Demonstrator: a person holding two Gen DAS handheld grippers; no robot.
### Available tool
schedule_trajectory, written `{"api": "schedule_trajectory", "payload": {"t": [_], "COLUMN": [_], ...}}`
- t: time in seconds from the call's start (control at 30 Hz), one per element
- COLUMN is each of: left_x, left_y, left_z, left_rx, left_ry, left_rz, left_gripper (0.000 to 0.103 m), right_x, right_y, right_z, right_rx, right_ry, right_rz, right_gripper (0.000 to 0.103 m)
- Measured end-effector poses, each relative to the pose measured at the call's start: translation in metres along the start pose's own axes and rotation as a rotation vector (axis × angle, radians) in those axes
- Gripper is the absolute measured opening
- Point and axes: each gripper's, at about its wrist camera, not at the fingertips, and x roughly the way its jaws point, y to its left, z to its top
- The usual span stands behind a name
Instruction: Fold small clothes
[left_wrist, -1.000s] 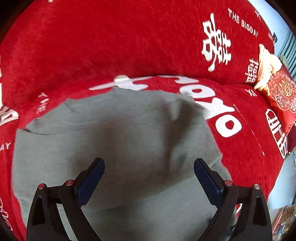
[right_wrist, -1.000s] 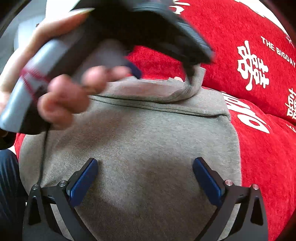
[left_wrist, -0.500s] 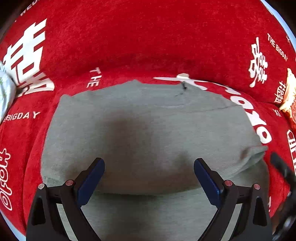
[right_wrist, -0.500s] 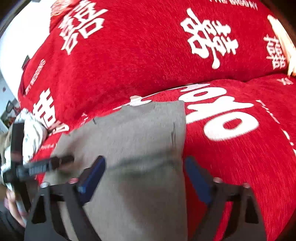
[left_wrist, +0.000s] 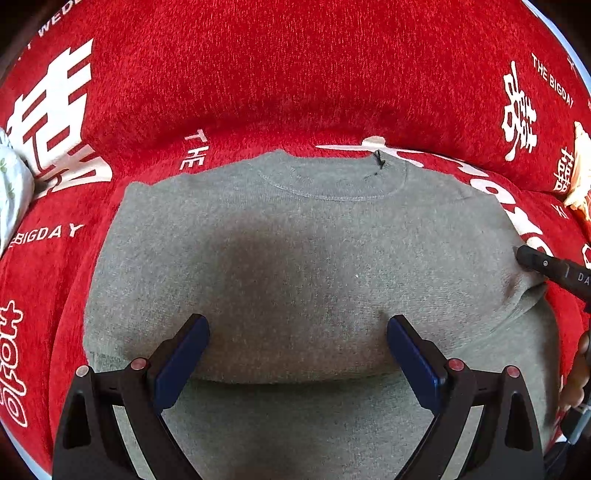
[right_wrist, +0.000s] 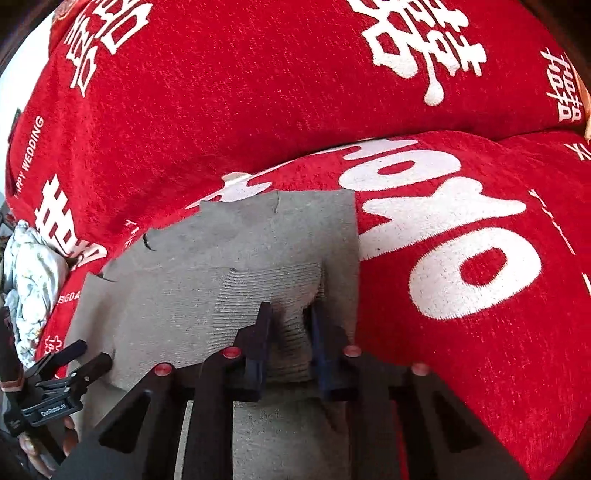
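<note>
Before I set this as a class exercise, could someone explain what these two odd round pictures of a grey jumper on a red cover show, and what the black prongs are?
No robot here: a person holds a two-finger gripper in each hand, each with a fisheye camera looking along its fingers. One picture comes from the left gripper, the other from the right gripper.

A grey knitted sweater lies spread on a red plush sofa cover with white lettering. At the left edge sits a crumpled white floral cloth.

The left gripper stands open above the sweater, holding nothing. The right gripper's jaws have just been closing, and its blue pads now pinch a ribbed fold at the sweater's edge.
</note>
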Motion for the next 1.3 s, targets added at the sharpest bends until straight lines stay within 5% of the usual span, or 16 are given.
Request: {"api": "schedule_trajectory", "payload": {"t": [0.17,0.23,0.4,0.67,0.77,0.83,0.9,1.0,1.13,1.23,1.3], "left_x": [0.0,0.0,-0.002,-0.004,-0.01,-0.01,-0.005,0.01,0.035,0.048,0.048], "left_y": [-0.001,-0.001,0.001,0.011,0.031,0.048,0.061,0.069,0.074,0.082,0.087], "left_z": [-0.001,-0.001,0.0,0.003,0.012,0.02,0.028,0.038,0.045,0.047,0.05], "left_rx": [0.007,0.007,0.003,0.011,-0.034,-0.088,-0.126,-0.134,-0.132,-0.14,-0.166], "left_ry": [-0.003,-0.002,-0.002,-0.003,-0.025,-0.026,-0.012,0.02,0.063,0.081,0.092], "left_rz": [0.005,0.004,0.002,0.002,0.005,-0.003,0.007,0.045,0.096,0.116,0.109], "left_gripper": [0.097,0.097,0.097,0.097,0.097,0.097,0.097,0.097,0.097,0.103,0.103], "right_x": [0.003,0.001,-0.025,-0.004,-0.013,-0.025,-0.038,-0.035,0.007,0.05,0.058], "right_y": [0.004,0.012,0.019,0.004,0.002,0.006,0.02,0.053,0.089,0.096,0.107], "right_z": [0.0,0.001,0.001,-0.007,-0.004,-0.003,-0.001,0.006,0.008,0.006,0.008], "right_rx": [-0.017,-0.062,-0.095,-0.044,-0.008,-0.006,-0.031,-0.105,-0.185,-0.223,-0.31], "right_ry": [0.003,0.002,-0.108,-0.04,-0.037,-0.089,-0.164,-0.166,-0.021,0.083,0.05], "right_rz": [-0.01,-0.012,-0.027,-0.045,-0.042,-0.063,-0.092,-0.063,-0.011,-0.131,-0.22], "right_gripper": [0.022,0.003,0.003,0.004,0.023,0.064,0.08,0.08,0.08,0.08,0.081]}}
